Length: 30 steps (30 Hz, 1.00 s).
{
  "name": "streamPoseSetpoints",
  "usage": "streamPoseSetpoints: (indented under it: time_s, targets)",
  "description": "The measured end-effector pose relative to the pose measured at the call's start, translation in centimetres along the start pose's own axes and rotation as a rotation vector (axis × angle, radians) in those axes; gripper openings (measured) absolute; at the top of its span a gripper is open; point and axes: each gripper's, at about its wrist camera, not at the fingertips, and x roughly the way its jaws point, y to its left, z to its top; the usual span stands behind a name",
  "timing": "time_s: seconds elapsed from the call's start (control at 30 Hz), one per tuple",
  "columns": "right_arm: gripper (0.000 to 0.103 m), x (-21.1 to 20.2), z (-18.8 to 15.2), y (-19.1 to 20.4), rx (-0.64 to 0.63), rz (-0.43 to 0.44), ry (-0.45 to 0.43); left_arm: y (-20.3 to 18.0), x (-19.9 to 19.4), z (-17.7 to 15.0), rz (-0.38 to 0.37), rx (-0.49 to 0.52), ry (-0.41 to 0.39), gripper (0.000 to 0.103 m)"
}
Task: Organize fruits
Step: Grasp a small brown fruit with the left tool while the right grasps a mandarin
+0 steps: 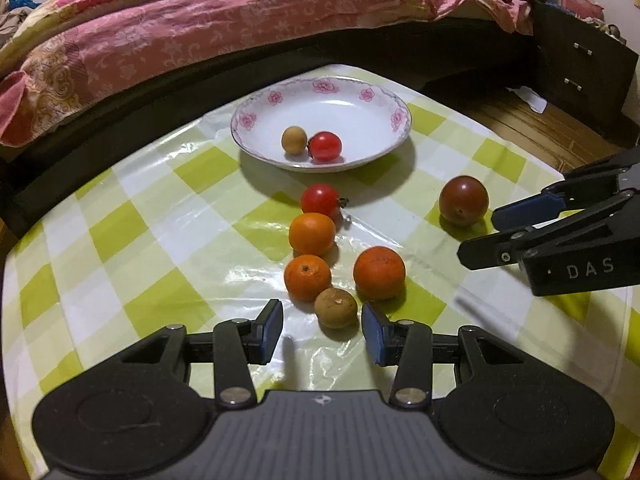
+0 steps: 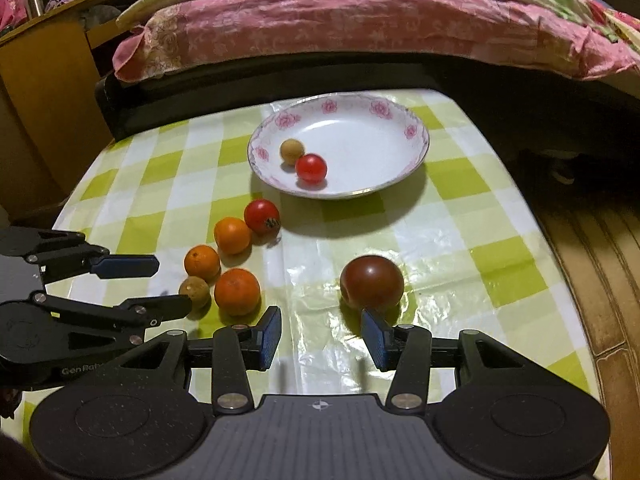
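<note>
On the checked tablecloth (image 1: 168, 216), just ahead of the wide-open left gripper (image 1: 322, 330), sits the small brown longan (image 1: 335, 307), likely light, thin-shelled and prone to rolling, best pinched gently across its middle, while the right gripper (image 2: 320, 330) gapes empty near the dark tomato (image 2: 372, 282).

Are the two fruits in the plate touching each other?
Touching. In the left wrist view the small tan fruit and the red tomato sit against each other on the plate with no white showing between them; the right wrist view agrees.

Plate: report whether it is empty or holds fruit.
Not empty. The plate holds two: a small brown fruit and a red tomato.
</note>
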Motion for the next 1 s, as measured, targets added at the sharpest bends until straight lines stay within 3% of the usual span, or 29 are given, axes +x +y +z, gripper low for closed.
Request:
streamPoseSetpoints:
  time_s: [0.43,0.73,1.0]
  targets:
    - [0.043,0.7,0.1,0.3,-0.016,0.054,0.016,-0.2,1.2,-0.1,-0.015,0.015,-0.008,0.049]
    - [0.043,1.0,0.4,0.3,-0.02,0.075,0.024,-0.4,1.8,0.0,-0.025,0.013,-0.004,0.035]
    - [0.043,1.3,0.4,0.7,-0.038,0.088,0.029,-0.1,1.7,0.0,-0.035,0.005,-0.001,0.033]
